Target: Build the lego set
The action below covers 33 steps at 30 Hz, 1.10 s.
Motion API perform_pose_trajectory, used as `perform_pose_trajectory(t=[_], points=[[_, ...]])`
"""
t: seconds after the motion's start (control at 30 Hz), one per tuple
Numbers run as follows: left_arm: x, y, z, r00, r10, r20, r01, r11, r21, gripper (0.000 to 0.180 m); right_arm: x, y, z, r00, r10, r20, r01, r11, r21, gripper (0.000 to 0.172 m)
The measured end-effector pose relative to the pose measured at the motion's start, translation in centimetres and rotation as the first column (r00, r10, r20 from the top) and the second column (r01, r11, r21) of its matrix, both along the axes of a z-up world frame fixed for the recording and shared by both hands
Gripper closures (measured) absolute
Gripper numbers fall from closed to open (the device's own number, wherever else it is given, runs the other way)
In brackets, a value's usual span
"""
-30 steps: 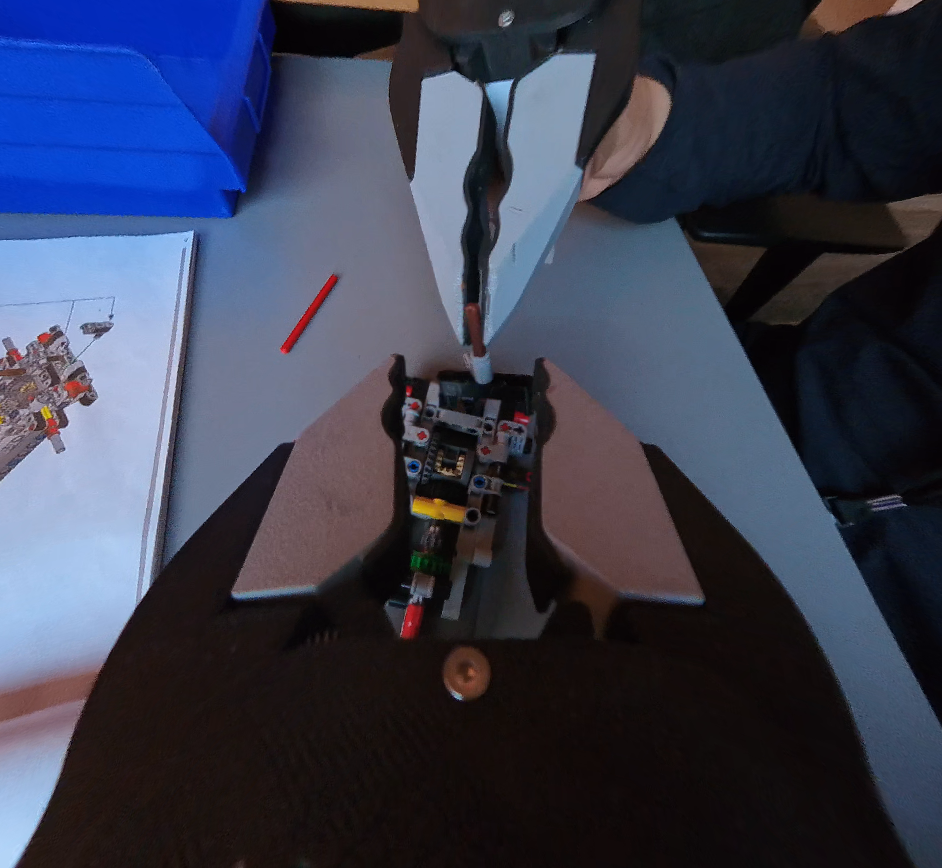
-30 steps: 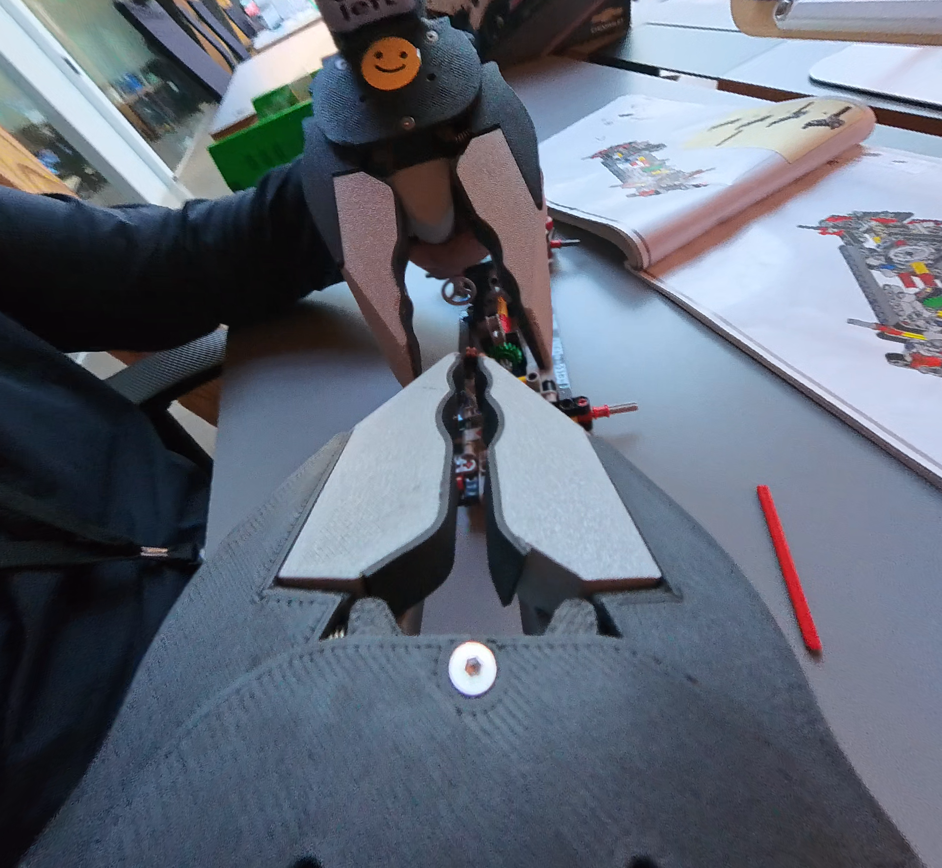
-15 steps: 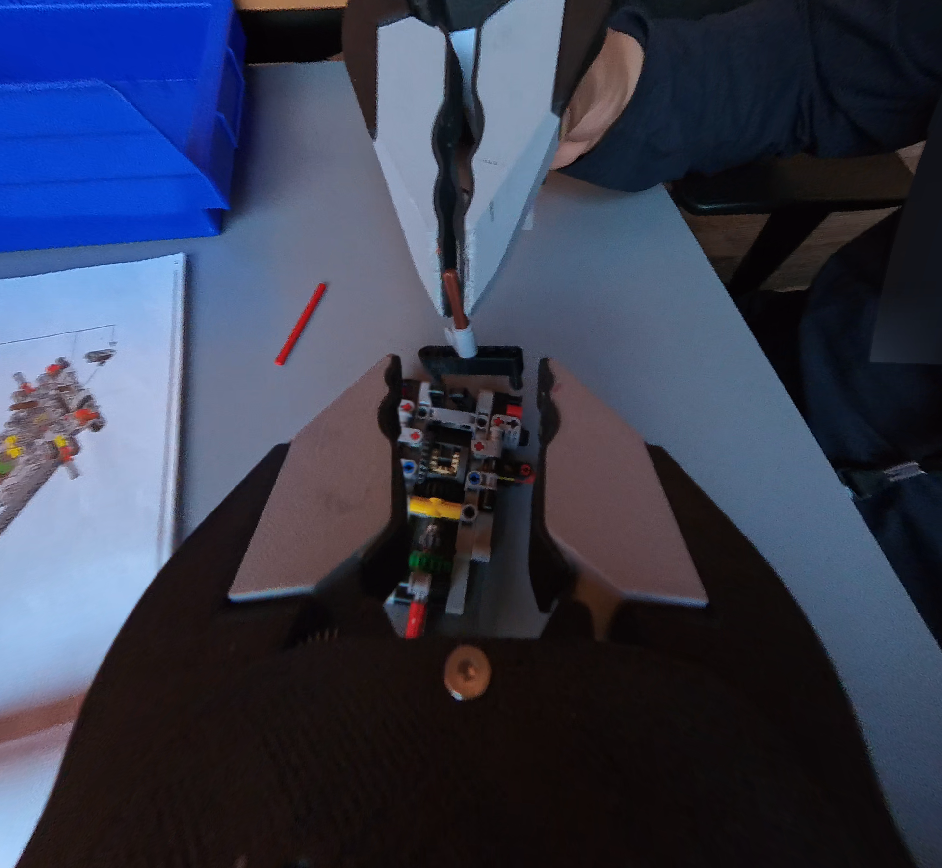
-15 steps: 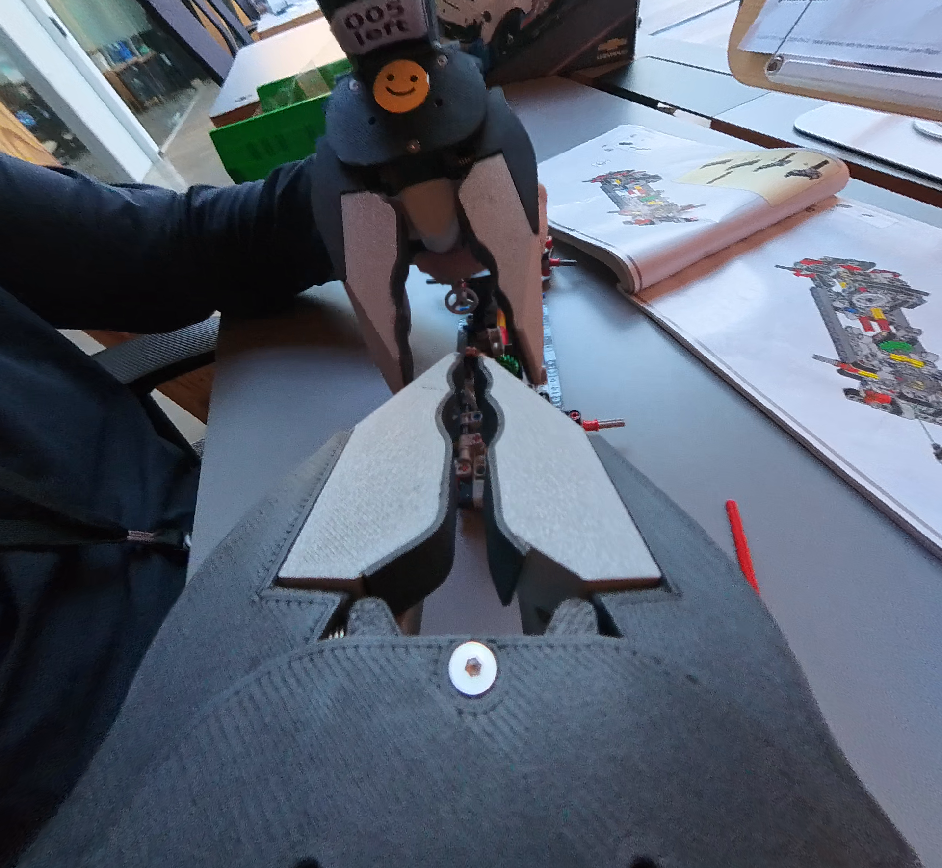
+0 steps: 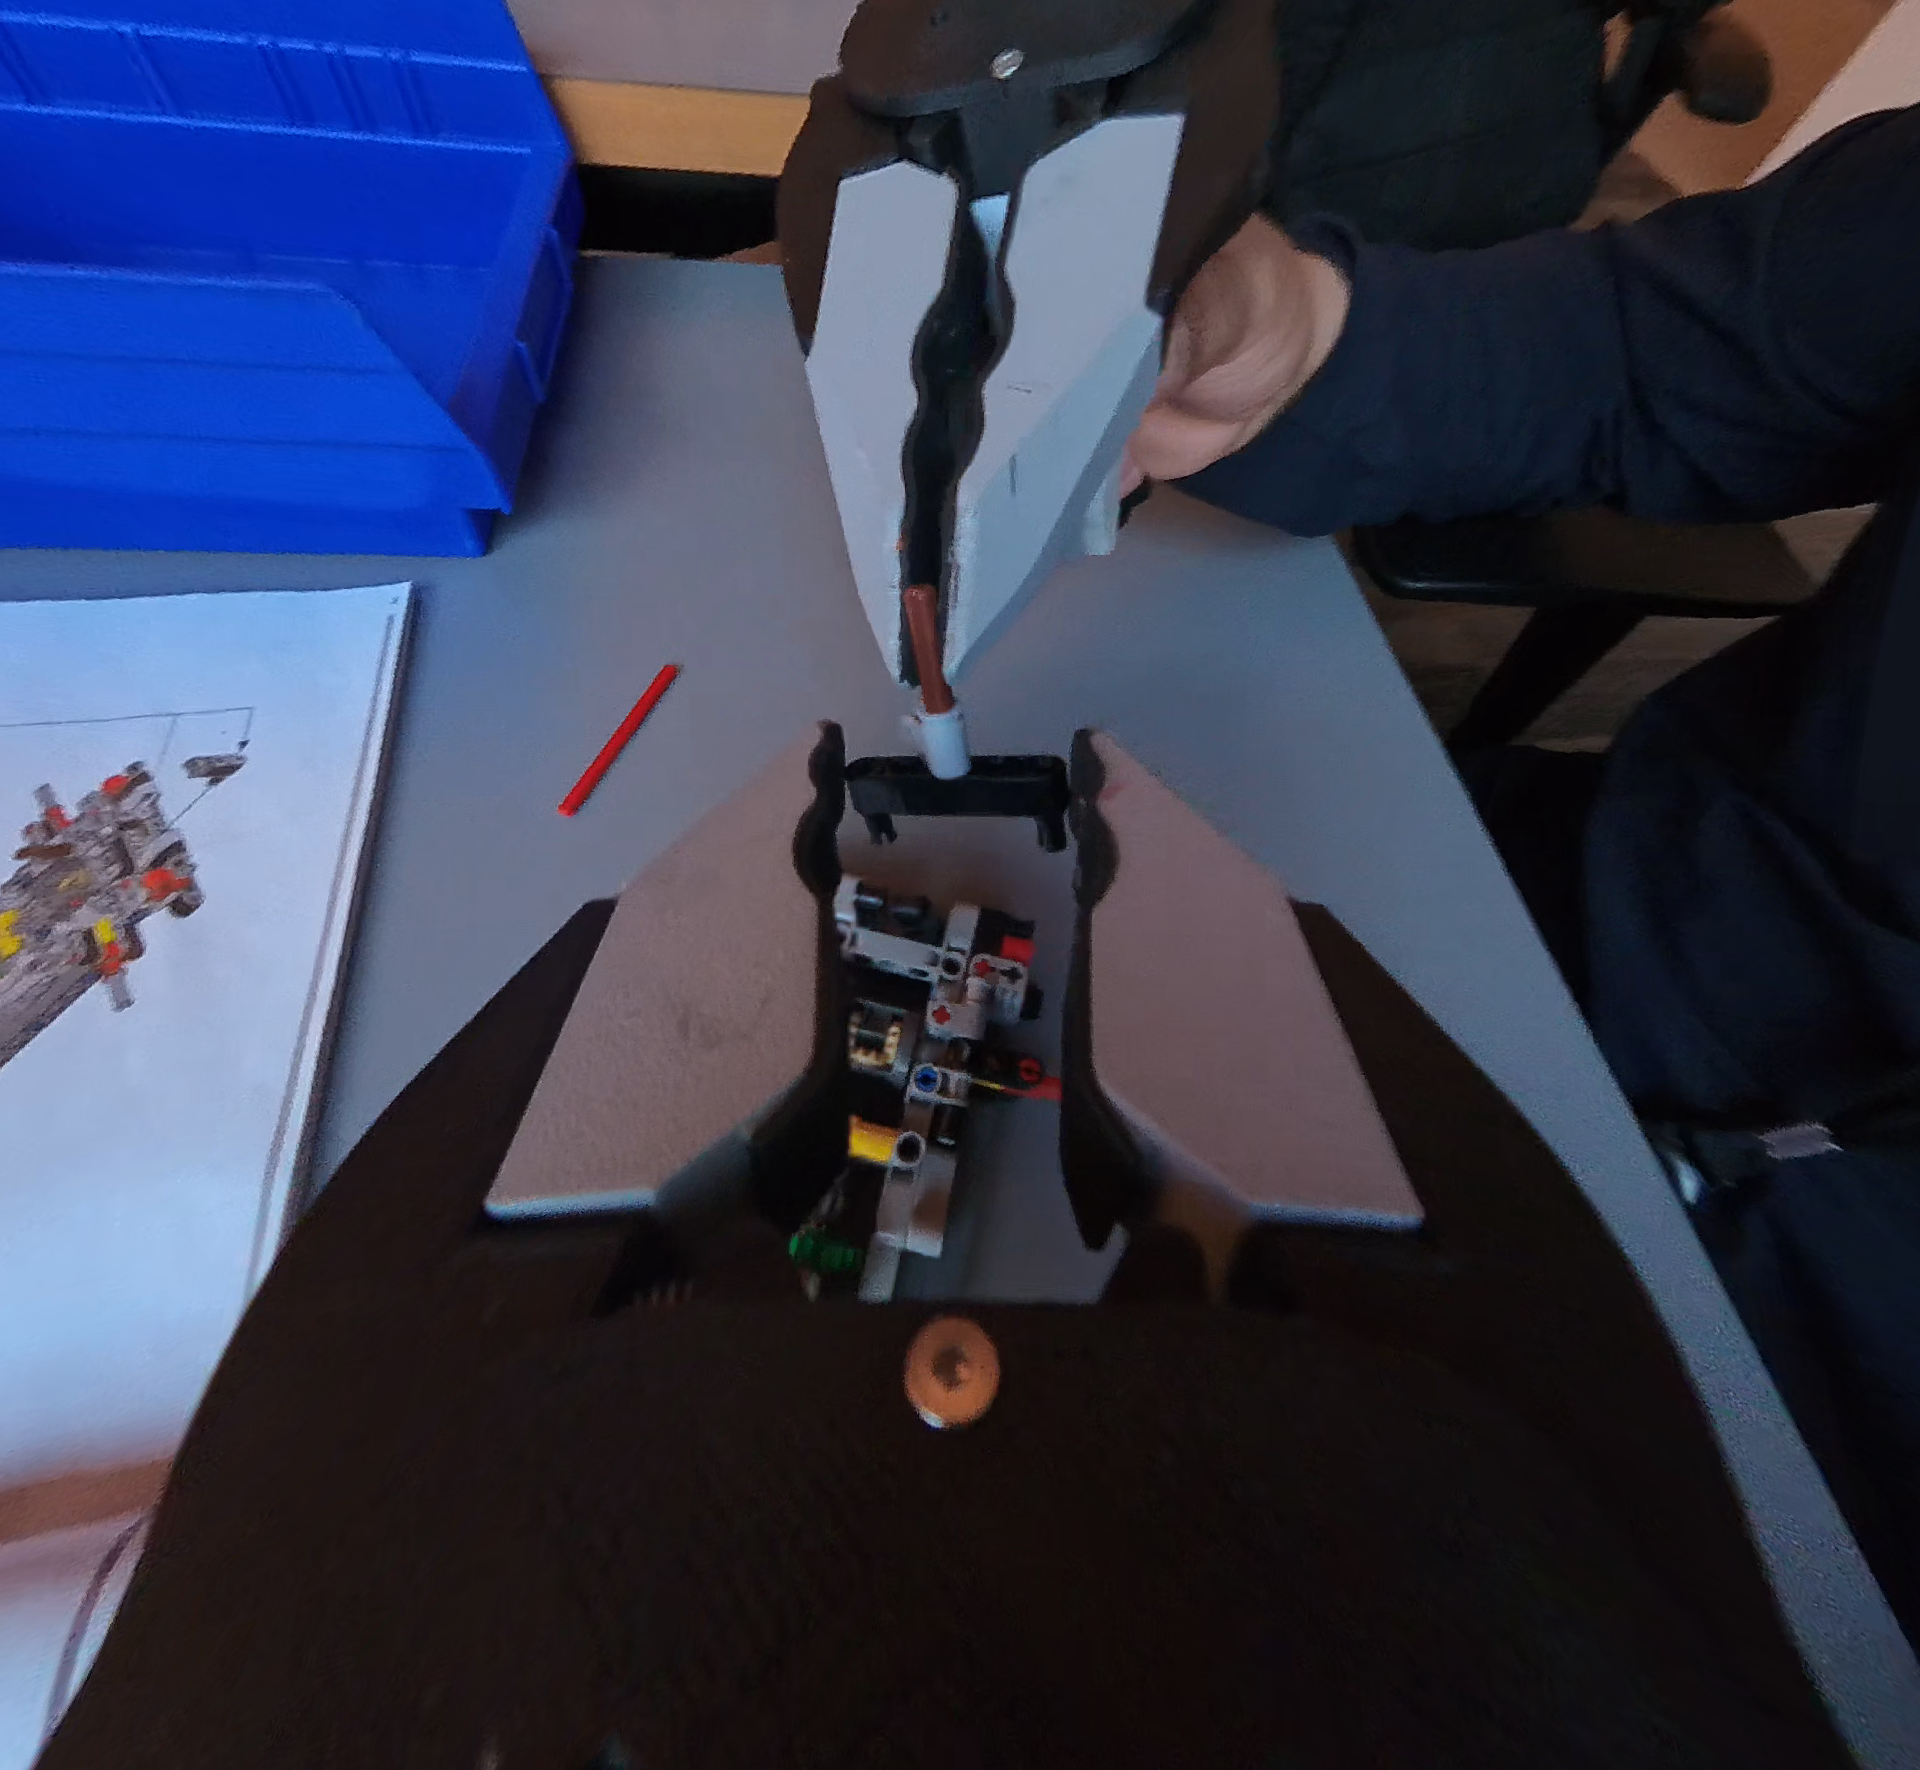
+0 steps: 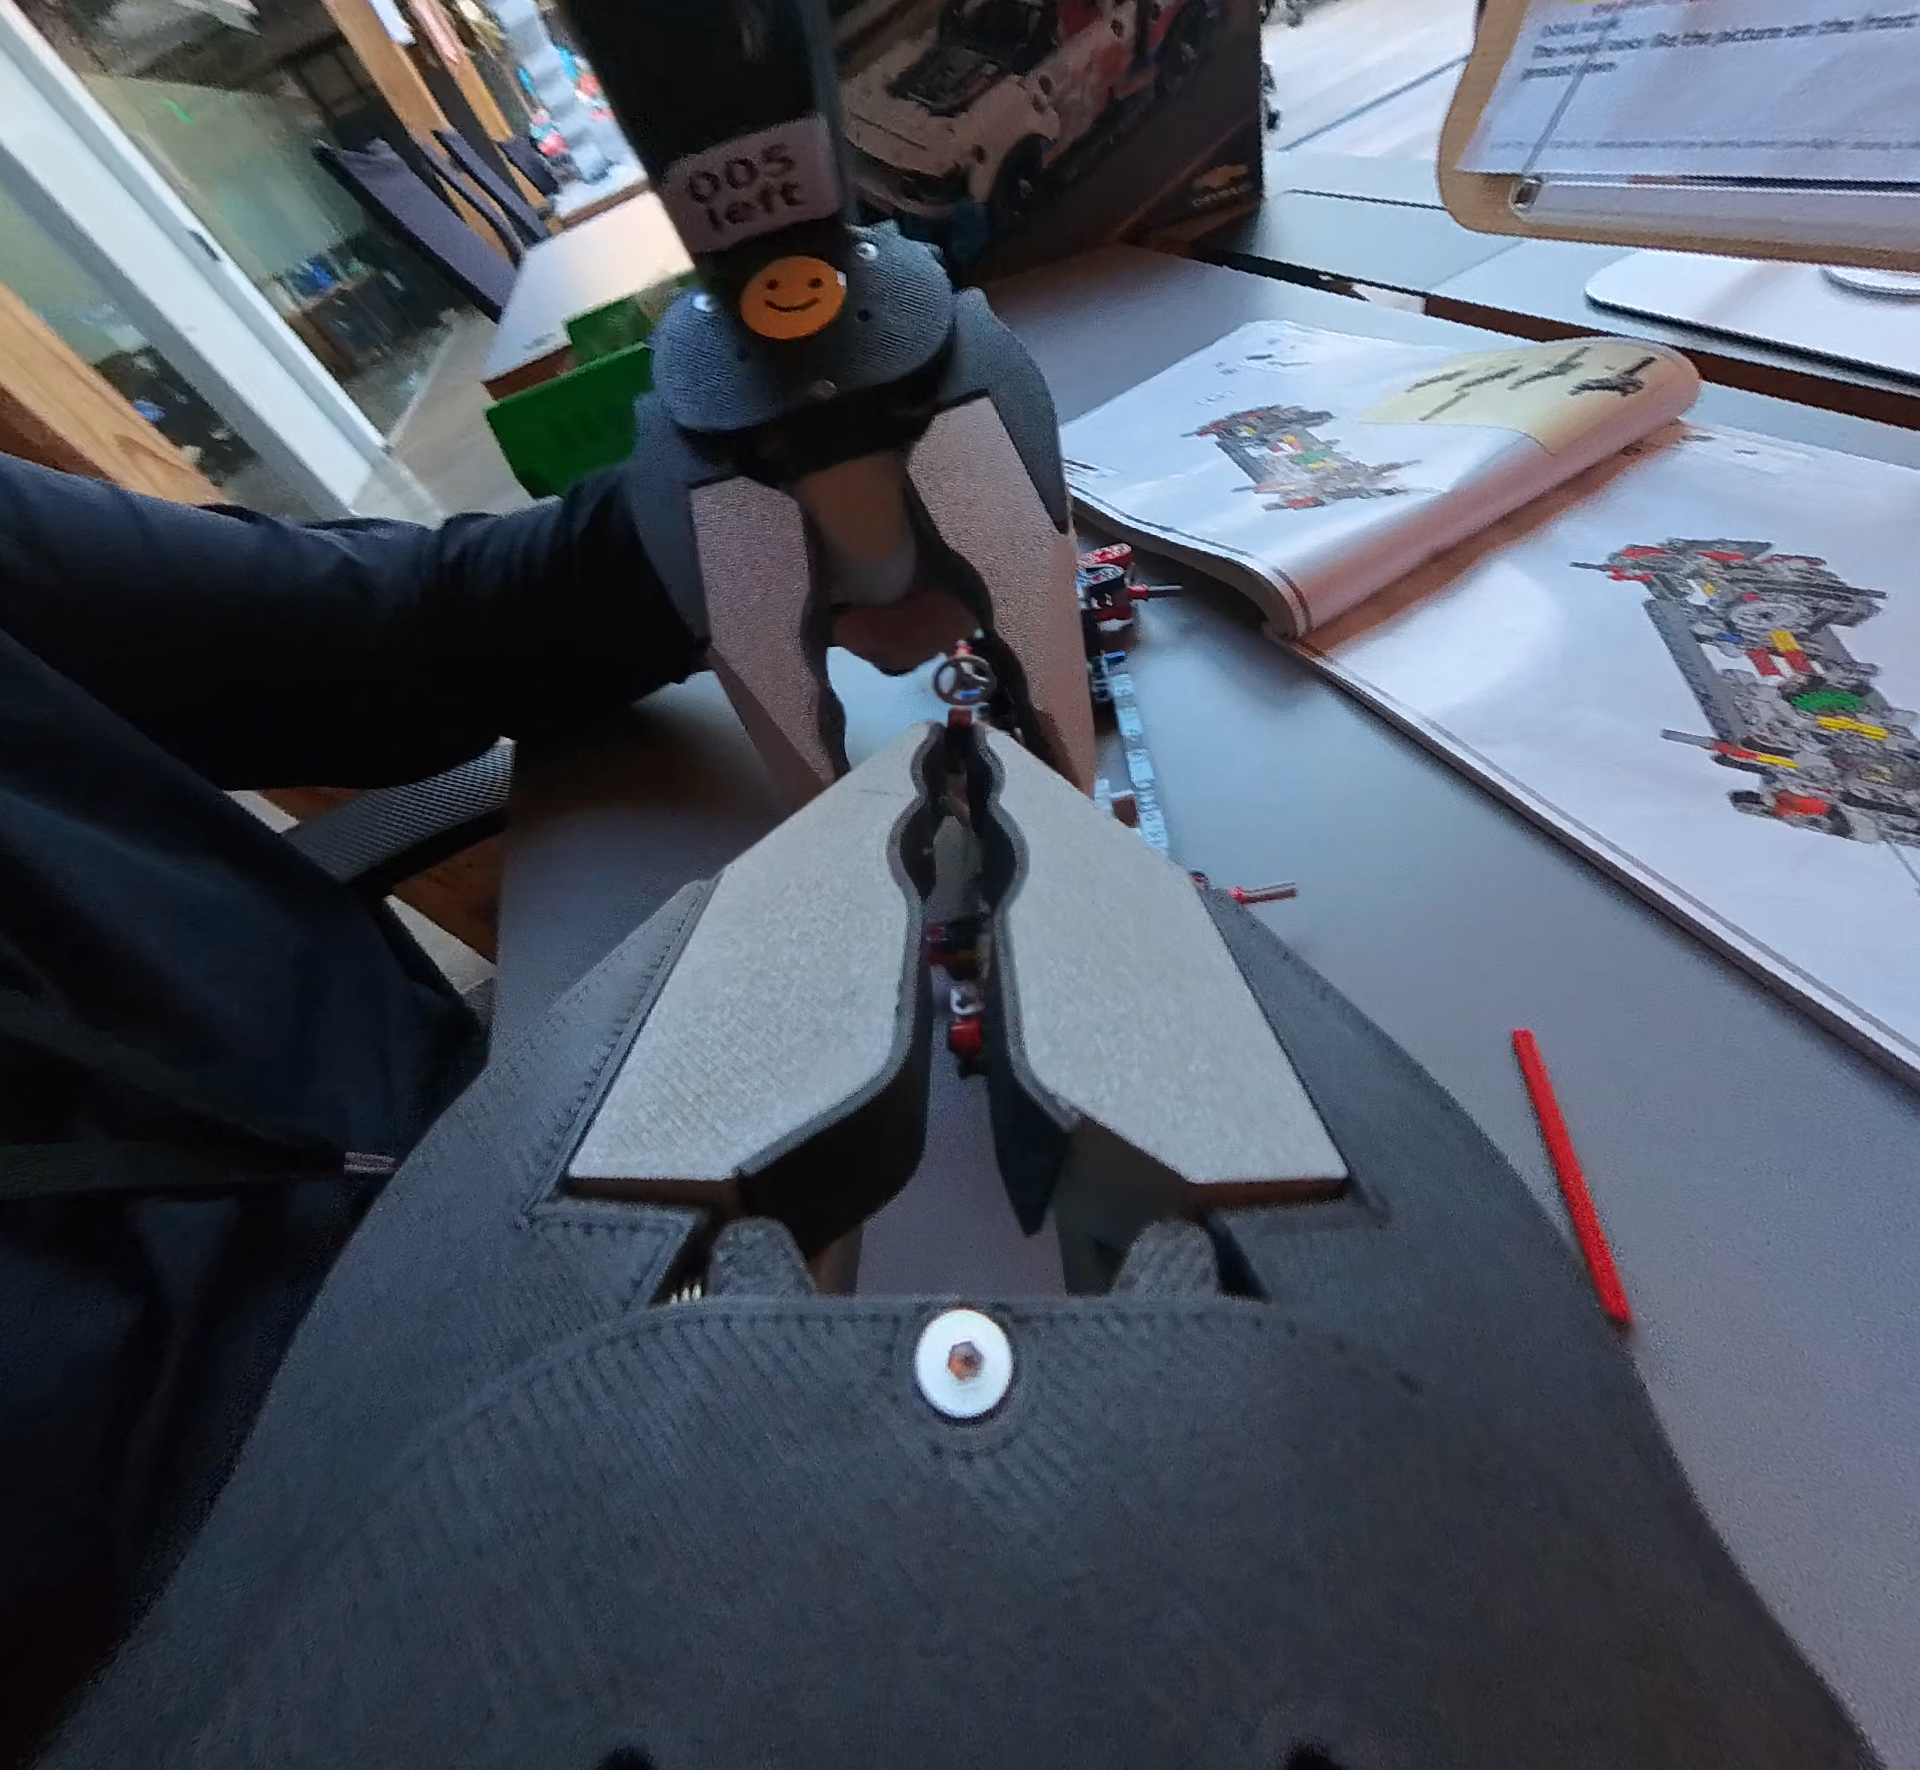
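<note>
Tongs first: left gripper (image 5: 951, 790) clamps a black beam (image 5: 956, 783) crosswise at its tips, both fingertips (image 5: 826, 785) pressing the beam's ends. Under and behind the beam, between the fingers, sits a small brick-built assembly (image 5: 935, 1024) of grey, black, red and yellow parts, on the grey table (image 5: 665, 473)

Right gripper (image 5: 920, 671) comes in from the opposite side, jaws closed on a brown axle (image 5: 923, 634); a light grey sleeve (image 5: 945, 738) on the axle's end touches the beam's top edge near the middle. From its own camera the right gripper (image 6: 961, 744) hides most of the axle; a small steering wheel (image 6: 961, 678) of the assembly shows just past its tips

Around:
- loose red rod (image 5: 618, 740) on the table, between the assembly and the open instruction booklet (image 5: 156, 941); booklet lies toward the table's left edge
- blue bins (image 5: 249, 245) stacked at the far left corner
- printed box with a car picture (image 6: 1039, 37) at the far end, and a clipboard stand (image 6: 1662, 47) beside it
- dark sleeves (image 5: 1610, 338) of the person over the table's right edge
</note>
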<state>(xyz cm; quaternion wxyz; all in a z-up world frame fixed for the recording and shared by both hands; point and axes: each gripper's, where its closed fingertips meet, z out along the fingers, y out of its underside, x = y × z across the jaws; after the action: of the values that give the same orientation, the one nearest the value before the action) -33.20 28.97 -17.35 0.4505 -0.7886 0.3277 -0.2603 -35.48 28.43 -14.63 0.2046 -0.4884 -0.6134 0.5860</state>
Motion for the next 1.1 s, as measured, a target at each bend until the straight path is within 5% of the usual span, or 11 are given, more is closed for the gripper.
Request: perform_pose_trajectory(t=[0.23,0.4,0.63,0.8,1.03,1.1], points=[[-1.8,2.1,-1.0,0.904,0.250,-0.347,-0.193,0.962,0.191,0.144,-0.6,2.1,-1.0,0.990,-0.128,0.066,0.129,0.992,-0.011,0.172],[-1.3,2.3,-0.6,0.855,0.300,-0.424,-0.190,0.940,0.283,0.140,-0.5,2.1,-0.5,0.992,-0.116,0.059,0.118,0.992,-0.041,0.172],[-0.4,0.5,1.6,0.982,0.138,-0.127,-0.126,0.987,0.095,0.145,0.2,-0.5,0.6,1.000,0.009,-0.001,-0.009,0.997,0.077,0.172],[-0.2,-0.1,2.1,0.996,0.085,-0.021,-0.085,0.996,0.037,0.170,0.0,-0.7,0.7,1.000,0.009,-0.012,-0.008,0.995,0.102,0.172],[-0.3,0.0,2.9,0.993,0.083,0.088,-0.086,0.996,0.033,0.175,0.0,-0.5,1.8,0.998,0.003,-0.061,-0.001,1.000,0.030,0.172],[-0.5,0.1,3.7,0.980,0.079,0.183,-0.085,0.996,0.026,0.176,0.2,0.1,2.7,0.994,-0.025,-0.110,0.027,0.999,0.020,0.154]])
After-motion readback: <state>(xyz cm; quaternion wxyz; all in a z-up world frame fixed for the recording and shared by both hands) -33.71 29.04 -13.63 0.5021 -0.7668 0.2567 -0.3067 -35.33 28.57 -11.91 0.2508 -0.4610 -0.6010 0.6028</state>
